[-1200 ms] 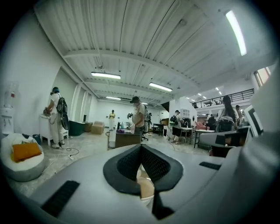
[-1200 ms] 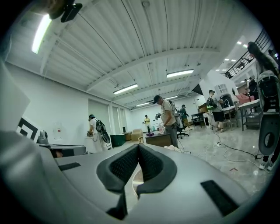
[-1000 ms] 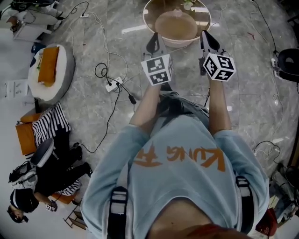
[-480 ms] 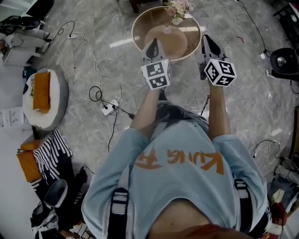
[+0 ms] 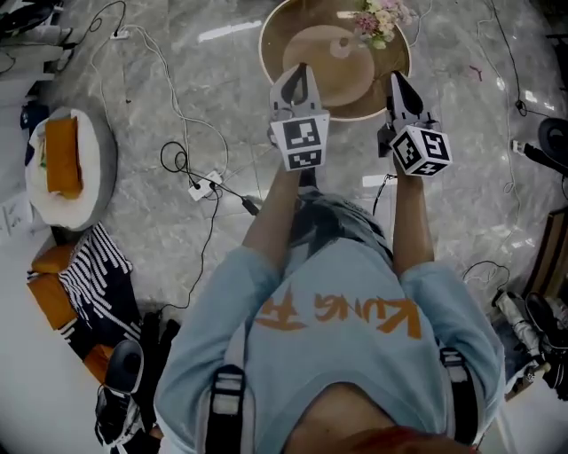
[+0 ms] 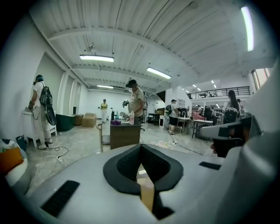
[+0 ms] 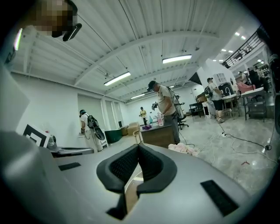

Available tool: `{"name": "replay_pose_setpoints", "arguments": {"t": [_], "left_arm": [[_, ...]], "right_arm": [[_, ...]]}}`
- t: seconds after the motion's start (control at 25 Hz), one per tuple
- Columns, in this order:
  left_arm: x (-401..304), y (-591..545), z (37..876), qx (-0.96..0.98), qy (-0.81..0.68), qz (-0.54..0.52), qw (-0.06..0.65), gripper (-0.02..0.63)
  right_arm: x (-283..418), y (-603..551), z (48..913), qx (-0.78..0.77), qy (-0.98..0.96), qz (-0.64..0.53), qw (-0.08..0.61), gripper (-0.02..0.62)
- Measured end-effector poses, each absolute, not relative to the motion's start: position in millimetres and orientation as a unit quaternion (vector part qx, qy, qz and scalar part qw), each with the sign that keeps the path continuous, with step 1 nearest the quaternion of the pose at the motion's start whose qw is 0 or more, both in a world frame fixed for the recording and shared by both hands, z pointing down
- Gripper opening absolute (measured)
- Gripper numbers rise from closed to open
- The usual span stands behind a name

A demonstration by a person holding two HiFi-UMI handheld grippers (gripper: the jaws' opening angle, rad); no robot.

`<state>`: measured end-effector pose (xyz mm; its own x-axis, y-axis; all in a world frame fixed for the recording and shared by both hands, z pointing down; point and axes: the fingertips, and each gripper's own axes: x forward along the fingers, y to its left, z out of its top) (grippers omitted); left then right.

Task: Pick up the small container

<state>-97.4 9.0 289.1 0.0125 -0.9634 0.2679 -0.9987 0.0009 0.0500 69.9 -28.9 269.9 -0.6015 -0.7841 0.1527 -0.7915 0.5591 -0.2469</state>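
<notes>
The person stood over a marble floor with both arms stretched forward and level, so that the two tools pointed ahead rather than down; judging by that carry, this was an approach posture and not yet a reach. The left hand-held gripper had its jaws brought together at the tips with nothing between them, and its own view showed the dark pads meeting over an empty gap. The right hand-held gripper was likewise fully closed and empty, as its own view confirmed. Just ahead of both tips lay a low round table, and near its middle sat a small pale object, which was probably the small container, though it was too small to be sure. A bunch of flowers stood at the table's far edge, beside that object. Neither tool touched the table or anything on it. Closed jaws suit carrying, but they would likely have to open before either tool could take the container. Loose cables trailed across the floor to the left, well apart from the table.
</notes>
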Motion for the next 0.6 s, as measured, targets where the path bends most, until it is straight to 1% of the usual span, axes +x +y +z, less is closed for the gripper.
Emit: {"name": "replay_pose_setpoints", "arguments": {"t": [0.12,0.28,0.44,0.6], "left_arm": [[-120,-17,307,0.708,-0.688,0.100,0.125,0.023],[-126,-52,327,0.727,-0.662,0.119,0.139,0.023],[-110,-77,353,0.743,-0.638,0.126,0.155,0.023],[-95,-96,396,0.753,-0.619,0.144,0.170,0.023]], "right_arm": [[38,-56,284,0.444,-0.882,0.154,0.029,0.012],[17,-78,298,0.443,-0.882,0.152,0.060,0.012],[30,-88,335,0.450,-0.872,0.172,0.088,0.012],[41,-96,391,0.445,-0.865,0.203,0.113,0.012]]}}
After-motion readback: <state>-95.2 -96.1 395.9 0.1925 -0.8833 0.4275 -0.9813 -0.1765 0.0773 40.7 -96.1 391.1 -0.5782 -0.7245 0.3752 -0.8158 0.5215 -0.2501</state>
